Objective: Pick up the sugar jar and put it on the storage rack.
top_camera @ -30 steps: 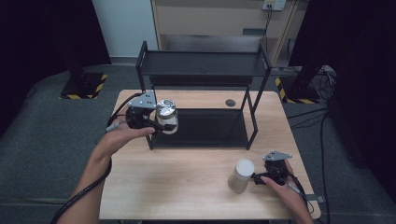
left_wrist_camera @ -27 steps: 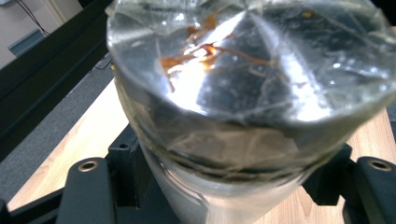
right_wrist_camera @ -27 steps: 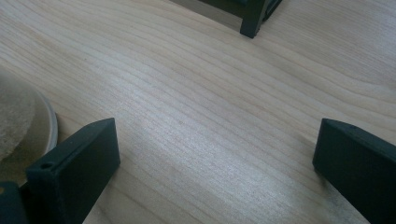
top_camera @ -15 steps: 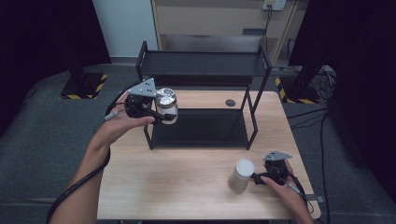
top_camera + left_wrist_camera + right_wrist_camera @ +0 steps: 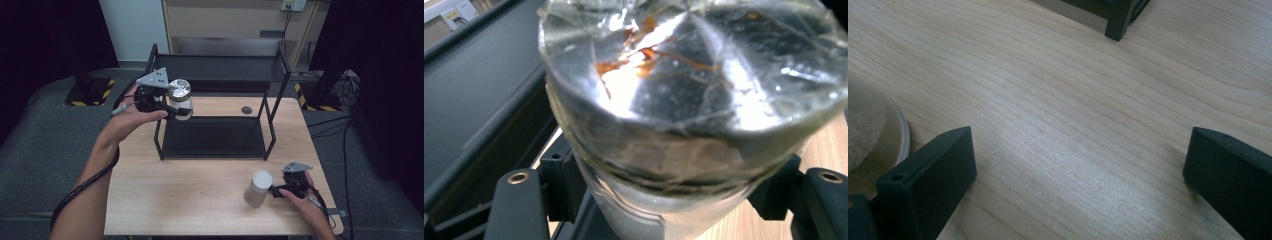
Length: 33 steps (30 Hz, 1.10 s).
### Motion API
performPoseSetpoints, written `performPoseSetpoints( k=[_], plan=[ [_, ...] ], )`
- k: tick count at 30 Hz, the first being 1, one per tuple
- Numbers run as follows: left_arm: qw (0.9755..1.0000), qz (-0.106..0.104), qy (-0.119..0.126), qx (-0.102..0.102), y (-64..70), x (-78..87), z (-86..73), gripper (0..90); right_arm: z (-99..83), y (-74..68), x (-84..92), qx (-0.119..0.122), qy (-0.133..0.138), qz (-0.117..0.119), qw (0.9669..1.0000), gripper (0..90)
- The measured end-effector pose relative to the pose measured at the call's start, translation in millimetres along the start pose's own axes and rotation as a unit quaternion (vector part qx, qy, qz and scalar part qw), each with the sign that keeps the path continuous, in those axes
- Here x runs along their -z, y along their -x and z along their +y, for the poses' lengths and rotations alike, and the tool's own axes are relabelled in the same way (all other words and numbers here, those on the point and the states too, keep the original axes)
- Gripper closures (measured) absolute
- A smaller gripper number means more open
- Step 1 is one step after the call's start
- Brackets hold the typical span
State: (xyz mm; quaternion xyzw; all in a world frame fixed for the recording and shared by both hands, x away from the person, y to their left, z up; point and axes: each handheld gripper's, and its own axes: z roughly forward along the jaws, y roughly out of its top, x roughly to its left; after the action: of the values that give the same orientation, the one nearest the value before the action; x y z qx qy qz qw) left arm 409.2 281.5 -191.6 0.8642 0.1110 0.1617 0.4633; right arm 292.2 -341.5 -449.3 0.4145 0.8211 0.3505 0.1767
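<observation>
A clear jar point(image 5: 180, 97) with a shiny silver lid hangs in the air at the front left corner of the black two-level rack point(image 5: 215, 67), about level with its top shelf. My left gripper point(image 5: 179, 107) is shut on it, one jaw at each side of the jar's body point(image 5: 684, 100). A white-capped jar point(image 5: 258, 187) stands upright on the wooden table point(image 5: 190, 200) near its front right. My right gripper point(image 5: 280, 189) rests just right of that jar, open, with bare wood between its jaws point(image 5: 1078, 165). The jar's rim point(image 5: 868, 130) shows beside one jaw.
The rack's lower shelf point(image 5: 215, 137) lies dark and flat on the table. Behind the rack, a small black disc point(image 5: 246, 110) sits on the wood. The rack's thin posts point(image 5: 159, 142) stand close to the held jar. Dark floor surrounds the table.
My left hand has lifted the silver-lidded jar upward, from beside the rack's lower level to about the height of the top shelf. The right gripper and white jar have stayed put.
</observation>
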Motion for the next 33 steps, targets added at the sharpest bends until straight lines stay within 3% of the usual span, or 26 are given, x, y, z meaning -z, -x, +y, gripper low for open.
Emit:
performPoseSetpoints(
  k=[16, 23, 33],
  plan=[
    [0.9997, 0.018, 0.011, 0.014, -4.0, 11.7, 19.6, 30.1, 0.0, 0.1, 0.0, 0.0, 0.0, 0.0, 1.0, 1.0],
    [0.9998, 0.016, 0.007, 0.004, -4.3, 9.2, 33.5, 30.1, -0.1, 0.1, -0.1, 0.0, 0.0, 0.0, 1.0, 1.0],
    [0.9995, 0.026, 0.014, 0.007, -8.6, 14.5, 44.2, 30.1, -0.1, 0.1, -0.1, 0.0, 0.0, 0.0, 1.0, 1.0]
  ],
)
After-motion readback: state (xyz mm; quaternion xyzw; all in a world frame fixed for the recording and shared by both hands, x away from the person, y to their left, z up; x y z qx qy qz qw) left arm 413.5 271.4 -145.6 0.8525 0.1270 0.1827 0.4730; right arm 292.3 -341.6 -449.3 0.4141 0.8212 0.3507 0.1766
